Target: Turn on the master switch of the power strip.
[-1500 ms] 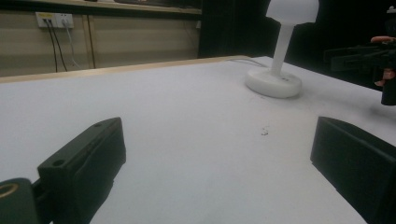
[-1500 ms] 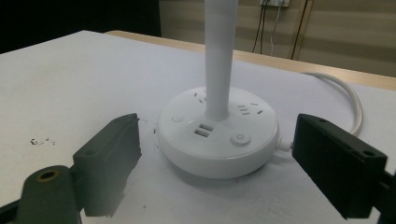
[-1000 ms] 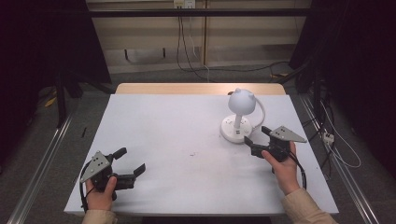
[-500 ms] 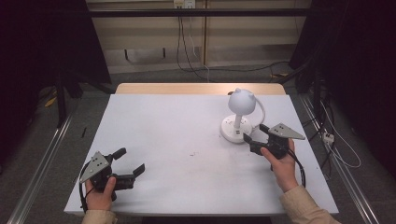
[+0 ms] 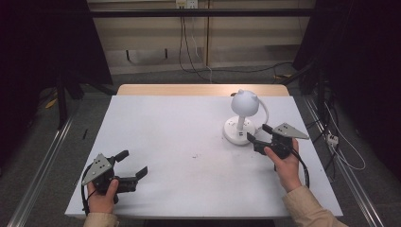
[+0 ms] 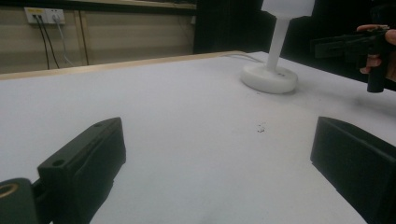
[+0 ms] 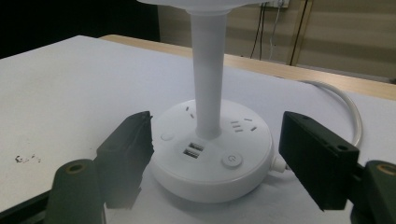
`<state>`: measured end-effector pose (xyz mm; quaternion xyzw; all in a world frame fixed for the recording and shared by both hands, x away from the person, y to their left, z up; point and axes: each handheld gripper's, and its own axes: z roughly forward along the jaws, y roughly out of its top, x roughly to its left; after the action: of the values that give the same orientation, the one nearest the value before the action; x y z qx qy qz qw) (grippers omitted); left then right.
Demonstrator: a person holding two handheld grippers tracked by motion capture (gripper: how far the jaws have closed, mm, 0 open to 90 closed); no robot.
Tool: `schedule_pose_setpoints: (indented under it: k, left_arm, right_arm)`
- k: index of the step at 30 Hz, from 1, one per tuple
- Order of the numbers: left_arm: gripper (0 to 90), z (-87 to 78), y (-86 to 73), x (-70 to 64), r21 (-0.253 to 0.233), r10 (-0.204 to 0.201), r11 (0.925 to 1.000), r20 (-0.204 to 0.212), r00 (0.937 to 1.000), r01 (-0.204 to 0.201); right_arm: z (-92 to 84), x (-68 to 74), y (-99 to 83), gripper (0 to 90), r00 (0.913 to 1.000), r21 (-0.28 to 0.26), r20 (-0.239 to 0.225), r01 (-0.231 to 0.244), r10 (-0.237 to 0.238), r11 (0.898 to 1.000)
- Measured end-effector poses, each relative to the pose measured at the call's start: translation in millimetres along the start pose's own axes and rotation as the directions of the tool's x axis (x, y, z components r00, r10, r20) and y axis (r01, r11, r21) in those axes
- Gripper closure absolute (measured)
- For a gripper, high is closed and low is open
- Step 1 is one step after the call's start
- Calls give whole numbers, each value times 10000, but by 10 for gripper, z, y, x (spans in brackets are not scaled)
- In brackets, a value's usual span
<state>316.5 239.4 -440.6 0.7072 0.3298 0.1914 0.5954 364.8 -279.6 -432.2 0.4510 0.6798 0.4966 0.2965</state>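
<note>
A white desk lamp with a round head stands on a round base at the table's right. The base carries sockets, two USB ports and a power button. My right gripper is open at the near-right side of the base. In the right gripper view its jaws flank the base, the left one very close to the rim. My left gripper rests open near the front left corner, nothing between its jaws. The lamp base lies far ahead of it.
The white table has a wooden strip along its far edge. The lamp's white cable curves off behind the base toward the back right. A few dark specks mark the table's middle. Floor cables and rails run beside the table.
My right gripper has edged slightly forward toward the lamp base. The left gripper and the lamp have stayed put.
</note>
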Motion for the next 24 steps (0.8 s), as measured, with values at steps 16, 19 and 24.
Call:
schedule_pose_setpoints:
  k: [16, 19, 24]
  left_arm:
    - [29, 35, 4, 5, -27, -53, 10000, 42, 10000, 53]
    - [29, 37, 5, 8, -36, -50, 10000, 24, 10000, 50]
    - [29, 30, 11, 9, -36, -19, 10000, -5, 10000, 19]
  right_arm:
    - [75, -64, 0, 385, 10000, 202, 90, -8, 6, 9998]
    - [94, -69, 5, 432, 10000, 259, 47, 0, -1, 9997]
    - [133, -62, 7, 531, 9999, 362, -104, 111, -107, 9993]
